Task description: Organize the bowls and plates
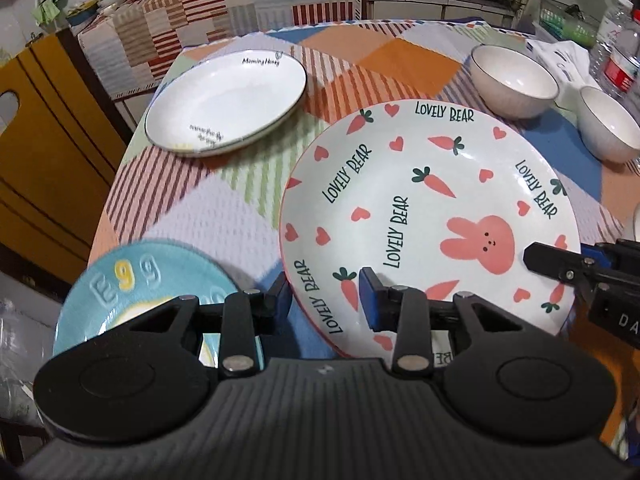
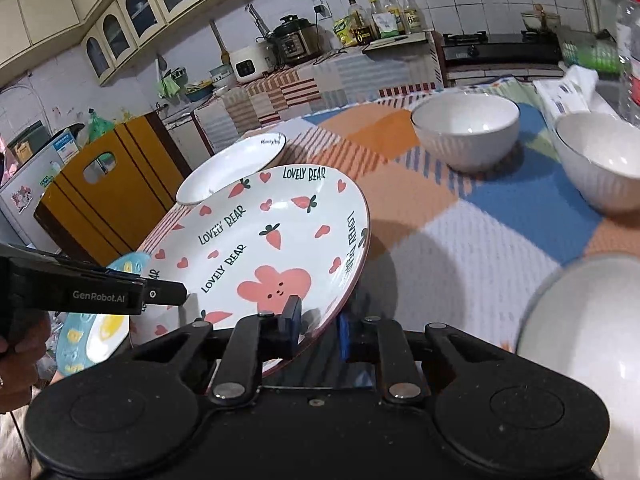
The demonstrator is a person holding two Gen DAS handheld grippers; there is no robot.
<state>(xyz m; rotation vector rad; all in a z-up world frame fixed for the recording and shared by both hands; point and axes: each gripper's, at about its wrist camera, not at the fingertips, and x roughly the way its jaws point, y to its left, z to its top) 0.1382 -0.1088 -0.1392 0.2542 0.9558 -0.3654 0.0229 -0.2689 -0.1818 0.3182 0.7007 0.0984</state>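
Note:
The "Lovely Bear" rabbit plate (image 1: 420, 216) is lifted and tilted above the table; it also shows in the right wrist view (image 2: 260, 248). My right gripper (image 2: 318, 330) is shut on its near rim. My left gripper (image 1: 326, 300) straddles the plate's left rim, jaws apart, one finger (image 1: 370, 300) over the plate face and the other outside. A white "Morning Honey" plate (image 1: 228, 104) lies at the far left. A blue egg plate (image 1: 132, 284) lies at the near left. Two white bowls (image 1: 514, 80) (image 1: 610, 128) stand at the far right.
The checked tablecloth (image 1: 192, 220) covers the table, whose left edge drops to a yellow cabinet (image 1: 48, 152). Water bottles (image 1: 620, 48) and a white cloth (image 1: 560, 56) stand at the far right. A large white bowl (image 2: 584, 344) sits near my right gripper.

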